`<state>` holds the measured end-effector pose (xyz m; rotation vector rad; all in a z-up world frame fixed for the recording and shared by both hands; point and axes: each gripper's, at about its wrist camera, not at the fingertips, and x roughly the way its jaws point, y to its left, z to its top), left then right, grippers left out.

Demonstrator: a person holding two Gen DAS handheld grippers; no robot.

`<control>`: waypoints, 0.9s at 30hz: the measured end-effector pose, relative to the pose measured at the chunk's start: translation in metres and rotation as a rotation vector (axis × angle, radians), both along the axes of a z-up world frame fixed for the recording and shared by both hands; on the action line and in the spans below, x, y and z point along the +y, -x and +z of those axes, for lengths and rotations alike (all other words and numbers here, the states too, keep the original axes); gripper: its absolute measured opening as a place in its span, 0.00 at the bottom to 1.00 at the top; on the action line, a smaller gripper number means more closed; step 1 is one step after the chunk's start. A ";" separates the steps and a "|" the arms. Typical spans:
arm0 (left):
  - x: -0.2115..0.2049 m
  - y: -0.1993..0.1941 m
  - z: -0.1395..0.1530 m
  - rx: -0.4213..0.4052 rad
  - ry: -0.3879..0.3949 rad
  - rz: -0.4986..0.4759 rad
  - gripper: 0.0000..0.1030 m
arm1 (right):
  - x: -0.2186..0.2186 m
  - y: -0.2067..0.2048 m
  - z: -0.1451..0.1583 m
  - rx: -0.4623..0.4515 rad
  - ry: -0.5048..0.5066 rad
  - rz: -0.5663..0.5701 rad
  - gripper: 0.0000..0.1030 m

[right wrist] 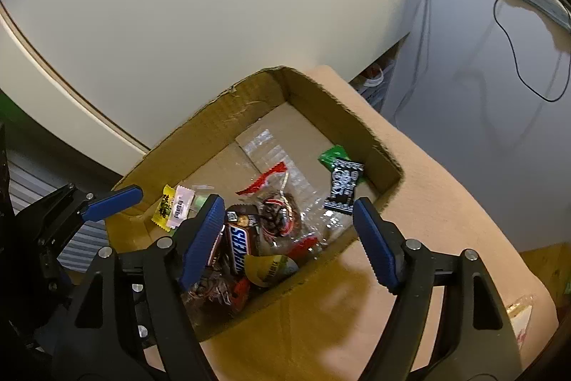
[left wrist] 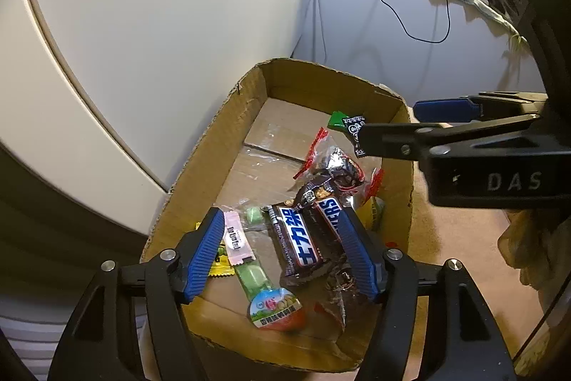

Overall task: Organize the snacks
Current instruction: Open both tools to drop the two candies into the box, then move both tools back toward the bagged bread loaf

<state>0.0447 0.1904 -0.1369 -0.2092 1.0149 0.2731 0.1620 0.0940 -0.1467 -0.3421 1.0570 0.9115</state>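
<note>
Left wrist view: the left hand-held gripper [left wrist: 280, 250] stands apart and empty over the open brown cardboard box [left wrist: 200, 166]; the brown Snickers bar [left wrist: 299, 241] lies lengthwise between its fingers, lower centre.

Right wrist view: the right hand-held gripper [right wrist: 285, 241], also apart and empty, has the bar at its left finger.

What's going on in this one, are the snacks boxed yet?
Mostly. A person holds two claws over a cardboard box of wrapped snacks. The left claw and the right claw both stand open, gripping nothing. Snickers bars, a green candy strip and a black-and-white packet lie inside the box.
</note>
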 end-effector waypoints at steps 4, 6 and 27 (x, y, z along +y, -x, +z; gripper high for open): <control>-0.004 -0.001 0.002 -0.001 -0.001 0.002 0.67 | -0.012 -0.002 0.005 0.001 -0.012 -0.017 0.78; -0.006 -0.002 0.003 -0.004 0.001 -0.002 0.67 | -0.017 -0.003 0.006 0.000 -0.015 -0.025 0.78; -0.077 -0.032 0.007 -0.014 0.061 -0.148 0.68 | -0.122 -0.019 0.008 0.030 -0.047 -0.198 0.79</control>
